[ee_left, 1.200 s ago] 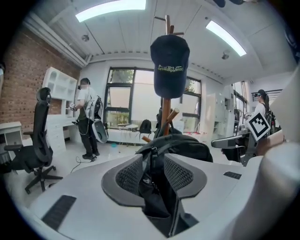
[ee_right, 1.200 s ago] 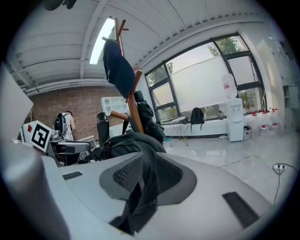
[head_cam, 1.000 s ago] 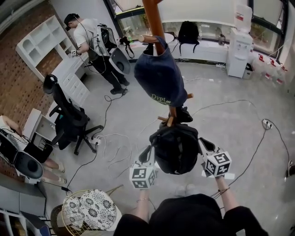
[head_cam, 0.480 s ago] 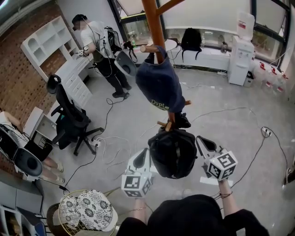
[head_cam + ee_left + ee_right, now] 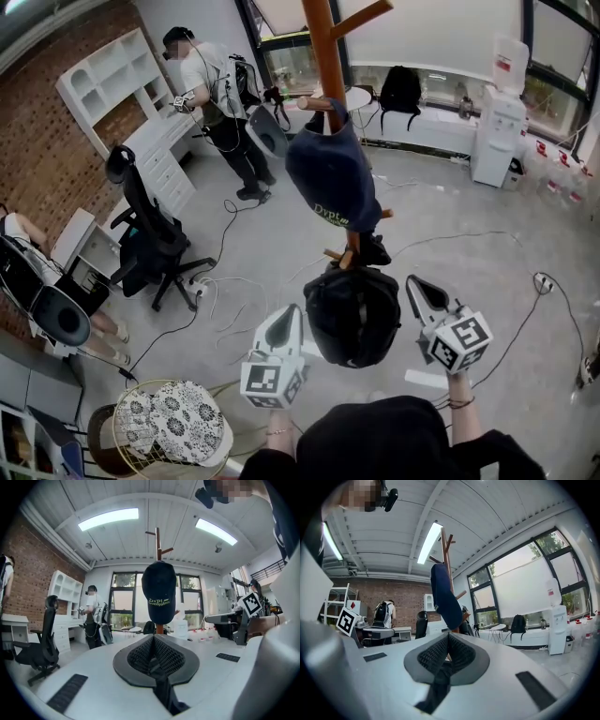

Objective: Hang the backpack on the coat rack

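Note:
The black backpack [image 5: 352, 314] hangs low on the wooden coat rack [image 5: 325, 47], its top by the short pegs [image 5: 336, 253]. A navy cap [image 5: 333, 173] hangs on a peg above it. My left gripper [image 5: 292, 314] is close by the bag's left side and my right gripper [image 5: 412, 281] by its right side. Both are shut, with no strap visible between them. In the left gripper view the shut left gripper [image 5: 153, 638] points level at the cap [image 5: 159, 592] and pole [image 5: 158, 545]. The right gripper [image 5: 447, 634] faces the cap [image 5: 444, 597] too. The bag is hidden in both gripper views.
A person [image 5: 211, 84] stands at the white desk at the back left. An office chair [image 5: 145, 234] and loose floor cables [image 5: 234, 291] lie left of the rack. A wire basket with a patterned cushion [image 5: 173, 427] is near my left. A water dispenser [image 5: 494, 112] stands back right.
Both grippers have risen beside the backpack and drawn slightly off its sides. The backpack stays hanging on the rack under the cap.

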Tool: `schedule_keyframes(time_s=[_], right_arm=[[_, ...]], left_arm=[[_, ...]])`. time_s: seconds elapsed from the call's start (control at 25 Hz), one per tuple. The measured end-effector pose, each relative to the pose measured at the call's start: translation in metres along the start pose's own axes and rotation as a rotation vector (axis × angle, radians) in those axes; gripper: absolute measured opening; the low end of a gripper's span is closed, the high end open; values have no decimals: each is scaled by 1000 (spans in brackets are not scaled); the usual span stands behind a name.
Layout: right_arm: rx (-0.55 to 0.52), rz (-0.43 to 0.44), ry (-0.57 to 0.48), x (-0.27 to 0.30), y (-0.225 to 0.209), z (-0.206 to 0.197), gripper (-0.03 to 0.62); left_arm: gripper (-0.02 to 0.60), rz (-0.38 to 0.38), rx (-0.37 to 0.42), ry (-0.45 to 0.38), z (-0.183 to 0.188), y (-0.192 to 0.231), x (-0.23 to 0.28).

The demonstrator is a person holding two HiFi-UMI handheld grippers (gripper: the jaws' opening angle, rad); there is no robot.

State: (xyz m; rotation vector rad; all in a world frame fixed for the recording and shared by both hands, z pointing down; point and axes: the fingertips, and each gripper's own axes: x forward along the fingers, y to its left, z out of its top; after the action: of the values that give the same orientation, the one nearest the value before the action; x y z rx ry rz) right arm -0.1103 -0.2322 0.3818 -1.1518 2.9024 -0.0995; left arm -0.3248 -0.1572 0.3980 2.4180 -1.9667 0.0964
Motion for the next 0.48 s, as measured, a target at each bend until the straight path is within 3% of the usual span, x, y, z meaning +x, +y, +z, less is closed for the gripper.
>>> schedule_keyframes(time_s=[0.48], right_arm=[[24, -13, -30, -3, -11, -2, 12]], left_arm=[[15, 87, 4, -2, -2, 14, -13]])
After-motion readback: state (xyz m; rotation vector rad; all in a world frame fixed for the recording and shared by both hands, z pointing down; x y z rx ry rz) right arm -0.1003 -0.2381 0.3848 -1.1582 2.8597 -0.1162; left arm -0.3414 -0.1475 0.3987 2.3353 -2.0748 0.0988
